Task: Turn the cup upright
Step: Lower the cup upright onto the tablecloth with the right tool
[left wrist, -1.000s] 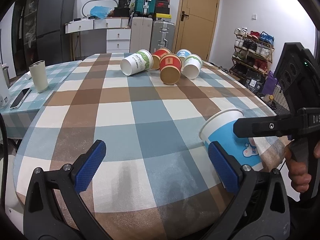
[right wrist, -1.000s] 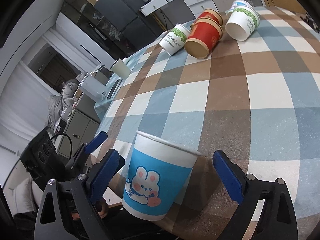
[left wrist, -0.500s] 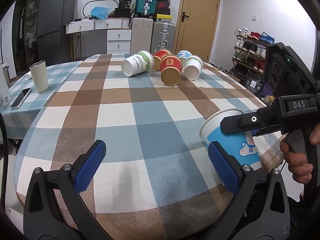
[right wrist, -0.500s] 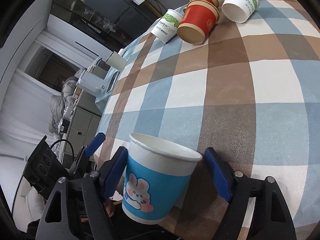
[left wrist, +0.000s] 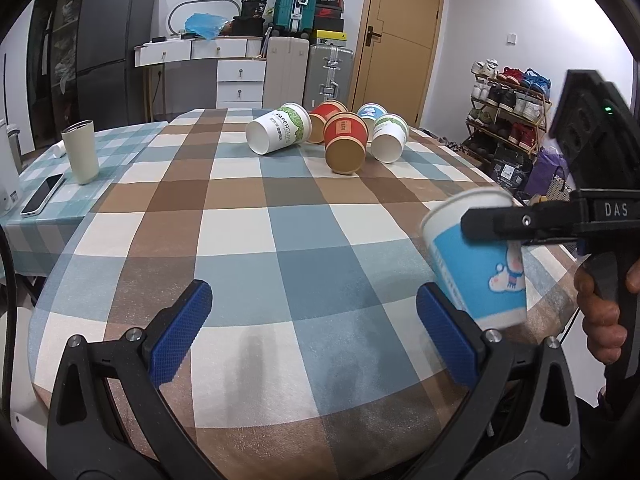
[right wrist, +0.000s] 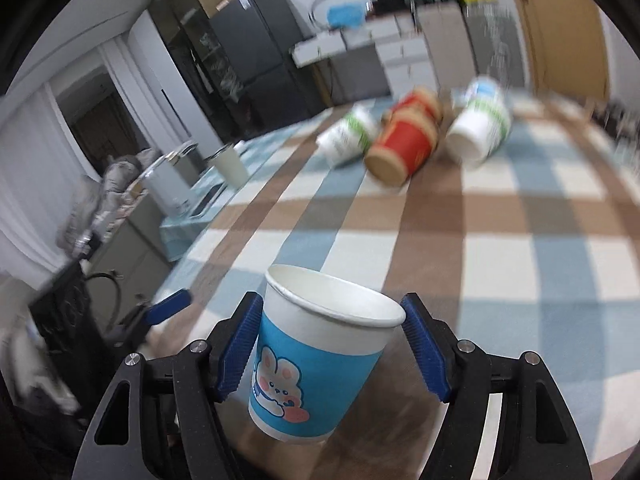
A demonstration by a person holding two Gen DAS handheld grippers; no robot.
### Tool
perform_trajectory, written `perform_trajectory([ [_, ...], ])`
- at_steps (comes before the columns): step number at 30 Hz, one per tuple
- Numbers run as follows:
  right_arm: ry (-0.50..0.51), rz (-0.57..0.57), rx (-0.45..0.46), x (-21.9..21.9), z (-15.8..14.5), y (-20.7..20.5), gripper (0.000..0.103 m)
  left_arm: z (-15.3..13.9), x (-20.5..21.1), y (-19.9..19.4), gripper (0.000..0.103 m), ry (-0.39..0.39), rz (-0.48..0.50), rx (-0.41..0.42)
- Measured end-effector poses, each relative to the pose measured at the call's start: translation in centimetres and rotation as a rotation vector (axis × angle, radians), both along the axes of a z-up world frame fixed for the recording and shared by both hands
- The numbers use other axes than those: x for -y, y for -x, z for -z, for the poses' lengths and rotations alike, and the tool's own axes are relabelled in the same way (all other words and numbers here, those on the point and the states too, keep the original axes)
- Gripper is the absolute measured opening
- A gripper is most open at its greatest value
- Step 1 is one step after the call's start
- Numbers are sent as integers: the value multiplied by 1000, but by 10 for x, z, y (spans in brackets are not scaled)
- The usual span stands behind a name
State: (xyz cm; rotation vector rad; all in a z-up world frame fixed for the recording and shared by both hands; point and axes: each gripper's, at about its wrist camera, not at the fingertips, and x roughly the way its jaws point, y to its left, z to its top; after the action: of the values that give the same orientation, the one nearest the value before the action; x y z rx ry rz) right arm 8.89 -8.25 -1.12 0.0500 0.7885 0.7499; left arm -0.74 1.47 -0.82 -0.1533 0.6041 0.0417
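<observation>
Blue cup point(right wrist: 320, 354): held clear of the table point(left wrist: 280, 248) at its near right edge, mouth up, slightly tilted; thin paper, tapered, rolled rim, rabbit print.
Right gripper point(right wrist: 332, 344): fingers closed on the cup's sides just below the rim, apparently for carrying.
Left gripper point(left wrist: 310, 332): fingers spread wide, holding nothing.
Far cups point(left wrist: 346, 142): several lying on their sides.
Tablecloth: checked fabric.

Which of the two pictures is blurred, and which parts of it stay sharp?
Right wrist view: the background is smeared by motion, including the fallen cups and the checked tablecloth; the blue rabbit cup and the right gripper around it stay sharp. Left wrist view: sharp throughout, with straight lines bent by the fisheye lens near the edges.
</observation>
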Motion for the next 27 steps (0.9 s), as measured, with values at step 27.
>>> perform_trajectory([
  [27,294,125,502,-60,15,33,72,6,-7,-4,102,18,-29,-4],
])
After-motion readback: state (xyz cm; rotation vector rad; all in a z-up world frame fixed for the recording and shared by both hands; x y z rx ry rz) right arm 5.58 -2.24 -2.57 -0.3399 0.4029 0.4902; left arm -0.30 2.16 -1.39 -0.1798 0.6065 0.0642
